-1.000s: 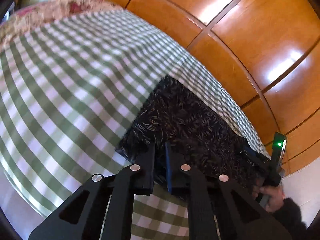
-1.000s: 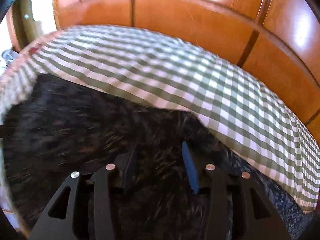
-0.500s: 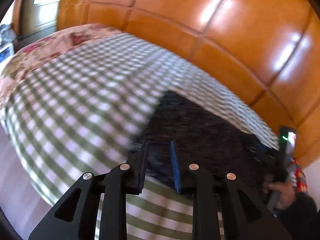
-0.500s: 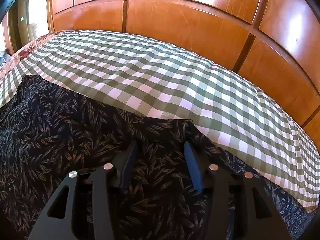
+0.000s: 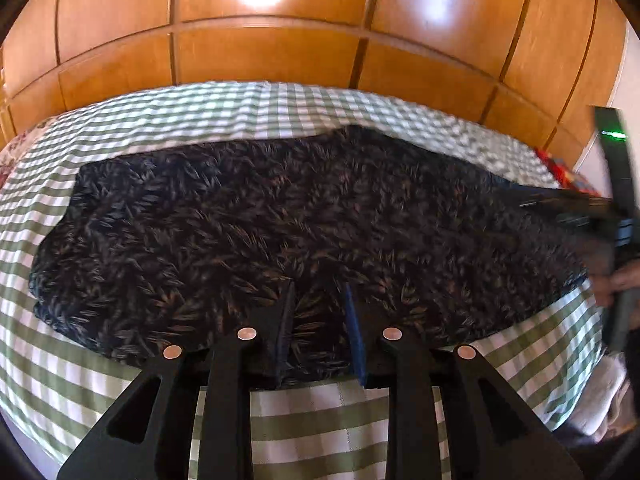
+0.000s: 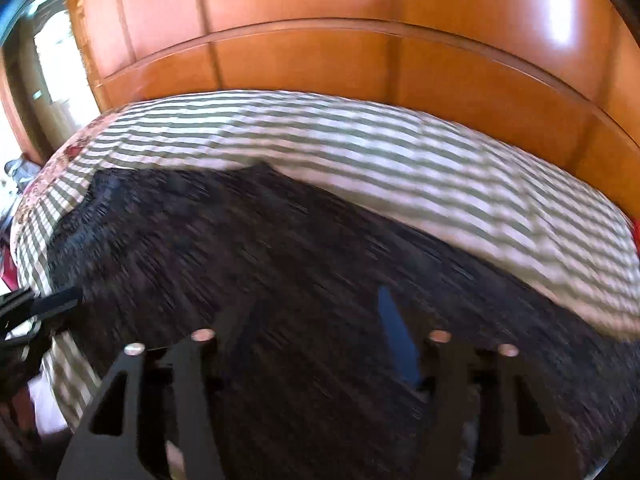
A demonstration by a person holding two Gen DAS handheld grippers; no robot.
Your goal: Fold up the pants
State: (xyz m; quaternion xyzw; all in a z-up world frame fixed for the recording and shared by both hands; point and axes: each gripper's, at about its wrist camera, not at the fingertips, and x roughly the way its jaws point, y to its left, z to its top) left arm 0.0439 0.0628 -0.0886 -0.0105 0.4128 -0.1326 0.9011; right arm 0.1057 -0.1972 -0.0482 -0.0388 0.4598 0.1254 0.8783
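From my left tongs' camera, the dark leaf-print pants (image 5: 280,220) lie spread flat across the middle of the frame, on a green-and-white checked bedspread (image 5: 100,368) that shows along the top edge, the left side and the bottom. Glossy wooden panels (image 5: 280,52) fill the upper part of the picture. My left tongs (image 5: 320,320) sit at the bottom centre, over the near edge of the pants; the jaws are opening, a narrow gap between them, with leaf-print cloth showing in that gap but the pads not pressing on it. At the right edge I can see my other tool (image 5: 616,184), a dark bar with a green light near its top, and part of my right hand (image 5: 612,280) beside the right end of the pants. A bit of red cloth (image 5: 564,172) shows at the far right of the bed.

From my right tongs' camera everything is streaked with blur. The pants (image 6: 280,280) fill the centre and lower frame, with the checked bedspread (image 6: 400,152) curving above them and the wooden panels (image 6: 320,40) beyond. My right tongs (image 6: 316,328) are at the bottom, jaws closing but plainly apart, one blue pad (image 6: 394,328) standing out over the cloth; nothing is pinched. At the left edge the tips of my left tongs (image 6: 40,304) reach in near the pants.
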